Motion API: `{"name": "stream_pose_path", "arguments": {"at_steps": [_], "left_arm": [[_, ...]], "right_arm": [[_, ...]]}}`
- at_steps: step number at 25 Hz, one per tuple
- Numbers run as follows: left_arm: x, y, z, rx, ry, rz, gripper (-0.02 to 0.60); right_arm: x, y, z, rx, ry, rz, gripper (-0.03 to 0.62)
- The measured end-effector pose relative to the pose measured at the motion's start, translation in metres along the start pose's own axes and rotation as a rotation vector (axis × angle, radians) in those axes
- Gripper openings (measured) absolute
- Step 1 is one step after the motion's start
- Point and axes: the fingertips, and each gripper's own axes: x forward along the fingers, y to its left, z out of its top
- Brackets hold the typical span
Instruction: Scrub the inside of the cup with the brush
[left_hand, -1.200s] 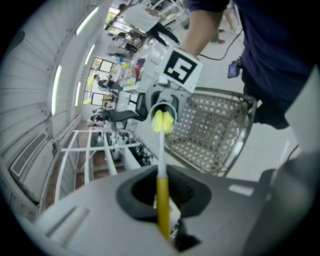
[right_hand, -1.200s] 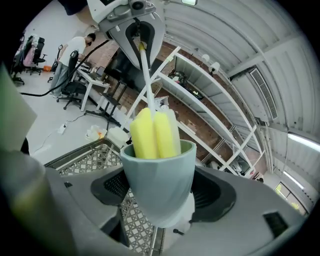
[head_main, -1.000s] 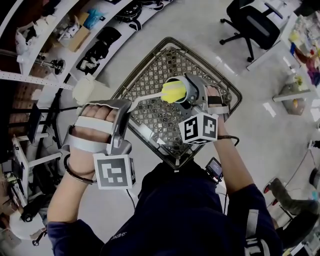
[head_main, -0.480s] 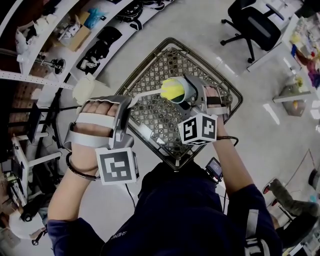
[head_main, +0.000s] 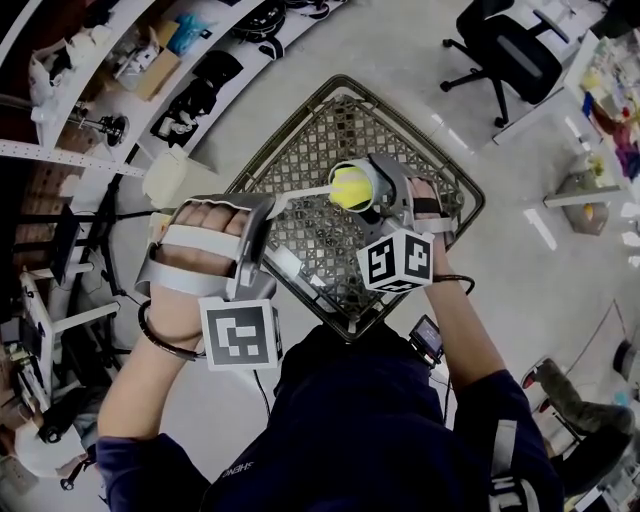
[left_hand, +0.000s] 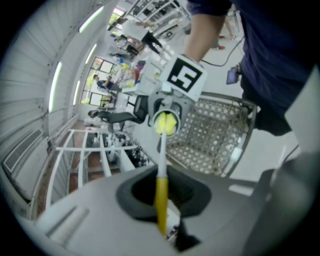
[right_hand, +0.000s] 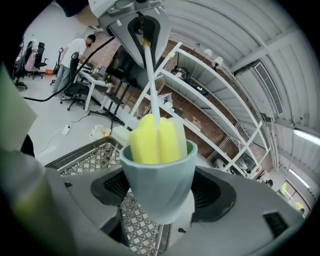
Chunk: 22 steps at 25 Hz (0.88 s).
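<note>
Head view: I hold the left gripper (head_main: 262, 208) and the right gripper (head_main: 388, 192) facing each other above a wire mesh table (head_main: 300, 140). The right gripper is clamped on a pale cup (head_main: 374, 176), tipped so its mouth faces the left gripper. The left gripper is clamped on the handle of a brush (head_main: 300, 193), whose yellow sponge head (head_main: 350, 187) sits in the cup's mouth. I judge that one gripper steadies the cup so the other can work the brush inside it.

Left gripper view: the jaws are shut on the yellow end of the handle, which runs straight ahead of them into the cup. Just beyond the cup is the right gripper's marker cube (left_hand: 185, 77).

Right gripper view: the jaws pinch the cup's lower body from both sides, its mouth pointing away from them. The sponge fills it and stands partly above the rim.

The marker cubes carry black and white squares, no words. Print on my dark shirt (head_main: 380, 420) is too small to read. I see no brand on the cup or brush.
</note>
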Motion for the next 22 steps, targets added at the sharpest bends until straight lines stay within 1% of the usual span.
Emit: {"name": "stream_pose_path", "arguments": {"at_steps": [2, 3, 6, 8, 11, 14, 16, 20, 22], "left_arm": [[0.003, 0.006, -0.006, -0.026, 0.016, 0.013, 0.031], [0.004, 0.007, -0.008, -0.036, 0.024, 0.008, 0.031], [0.008, -0.001, -0.012, -0.057, 0.042, -0.033, 0.029], [0.009, -0.006, -0.010, -0.062, 0.039, -0.051, 0.029], [0.009, -0.011, 0.000, -0.051, 0.003, -0.064, 0.029], [0.005, -0.009, 0.009, -0.039, -0.035, -0.049, 0.029], [0.004, -0.005, 0.010, -0.035, -0.040, -0.025, 0.029], [0.007, 0.005, 0.002, -0.057, -0.009, 0.010, 0.031], [0.009, 0.008, -0.004, -0.072, 0.010, 0.012, 0.031]], "right_arm": [[-0.002, -0.004, 0.006, -0.001, -0.012, -0.007, 0.356], [-0.003, -0.006, 0.008, -0.002, -0.017, -0.012, 0.356], [-0.005, -0.013, 0.012, -0.008, -0.024, -0.022, 0.356], [-0.004, -0.015, 0.011, -0.009, -0.018, -0.023, 0.356], [-0.002, -0.013, 0.004, -0.005, -0.006, -0.014, 0.356], [0.000, -0.007, -0.002, 0.002, 0.005, 0.000, 0.356], [0.000, -0.004, -0.004, 0.001, 0.008, 0.007, 0.356], [-0.002, -0.001, -0.001, -0.013, 0.000, 0.013, 0.356], [-0.004, -0.001, 0.003, -0.018, -0.009, 0.012, 0.356]]}}
